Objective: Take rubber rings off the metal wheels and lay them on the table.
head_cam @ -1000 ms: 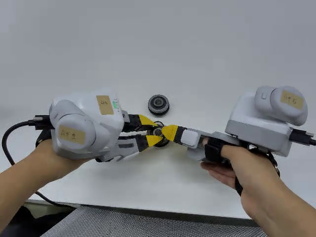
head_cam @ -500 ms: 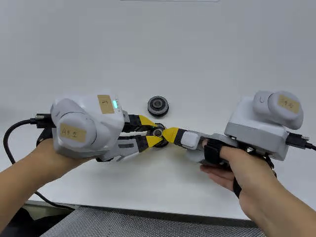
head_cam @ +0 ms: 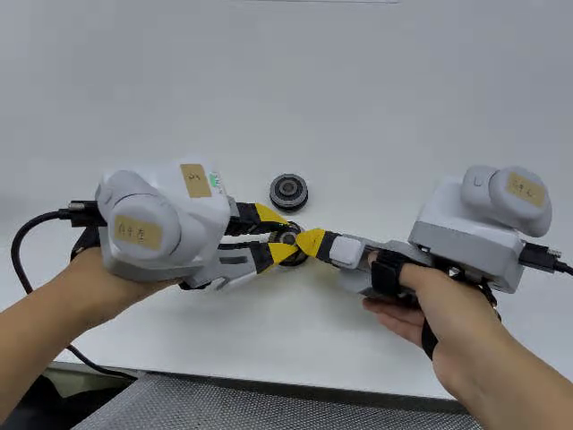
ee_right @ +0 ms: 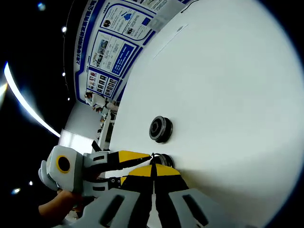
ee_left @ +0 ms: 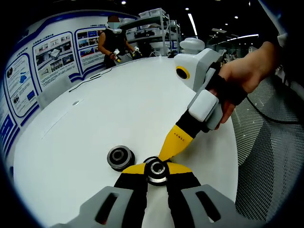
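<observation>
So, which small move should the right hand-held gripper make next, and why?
Probably pull away from the left hand-held gripper, peeling the rubber ring off: the left one is clamped on the wheel, and the right hand-held gripper's closed tips sit at its rim.

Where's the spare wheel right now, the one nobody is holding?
The loose wheel lies on the white table, centre of the head view, just beyond the held wheel clamped in the left gripper.
</observation>
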Action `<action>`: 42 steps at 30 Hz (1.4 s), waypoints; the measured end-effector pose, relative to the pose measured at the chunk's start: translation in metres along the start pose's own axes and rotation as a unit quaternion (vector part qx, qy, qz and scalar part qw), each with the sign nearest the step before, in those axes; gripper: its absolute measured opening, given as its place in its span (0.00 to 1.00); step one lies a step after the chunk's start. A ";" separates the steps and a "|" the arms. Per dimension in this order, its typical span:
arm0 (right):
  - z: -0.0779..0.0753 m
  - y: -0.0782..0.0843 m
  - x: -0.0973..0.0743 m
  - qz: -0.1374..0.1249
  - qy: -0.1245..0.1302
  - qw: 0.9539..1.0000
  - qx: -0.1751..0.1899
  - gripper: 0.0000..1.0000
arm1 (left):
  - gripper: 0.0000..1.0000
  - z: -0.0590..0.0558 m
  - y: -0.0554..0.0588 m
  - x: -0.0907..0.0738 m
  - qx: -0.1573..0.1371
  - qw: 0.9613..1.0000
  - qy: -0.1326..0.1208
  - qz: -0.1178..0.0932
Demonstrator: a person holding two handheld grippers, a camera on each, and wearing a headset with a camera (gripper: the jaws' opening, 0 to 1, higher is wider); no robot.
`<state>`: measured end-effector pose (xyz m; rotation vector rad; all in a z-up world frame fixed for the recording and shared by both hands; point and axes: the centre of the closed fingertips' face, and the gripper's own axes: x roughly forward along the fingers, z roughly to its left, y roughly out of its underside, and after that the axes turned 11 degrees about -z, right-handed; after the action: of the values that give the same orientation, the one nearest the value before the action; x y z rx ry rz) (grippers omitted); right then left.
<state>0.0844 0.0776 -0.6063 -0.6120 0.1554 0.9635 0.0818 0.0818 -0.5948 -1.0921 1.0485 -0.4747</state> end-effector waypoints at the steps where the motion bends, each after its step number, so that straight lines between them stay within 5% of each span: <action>1: 0.001 0.000 0.000 0.000 -0.001 1.000 0.001 0.01 | 0.15 0.001 -0.001 -0.001 0.001 1.000 -0.002 -0.001; 7: 0.010 0.001 0.002 0.002 -0.013 1.000 0.009 0.02 | 0.19 0.001 -0.013 -0.014 -0.029 0.999 -0.008 -0.018; 16: 0.022 -0.002 0.003 0.001 -0.028 1.000 0.010 0.02 | 0.25 0.014 -0.009 -0.042 -0.010 0.999 -0.049 -0.004; 23: 0.026 -0.019 -0.004 -0.015 -0.033 0.999 0.010 0.02 | 0.31 0.023 -0.018 -0.052 -0.016 0.996 -0.080 -0.027; 35: -0.010 -0.048 -0.029 -0.061 0.006 0.998 0.023 0.02 | 0.36 0.031 -0.041 -0.060 -0.042 0.990 -0.113 -0.067; 42: -0.037 -0.052 -0.038 -0.077 0.042 0.996 0.033 0.02 | 0.35 0.030 -0.044 -0.065 -0.042 0.989 -0.121 -0.068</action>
<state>0.1101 0.0082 -0.6004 -0.5962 0.2115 0.7809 0.0844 0.1268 -0.5238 -1.2681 0.7897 -0.3964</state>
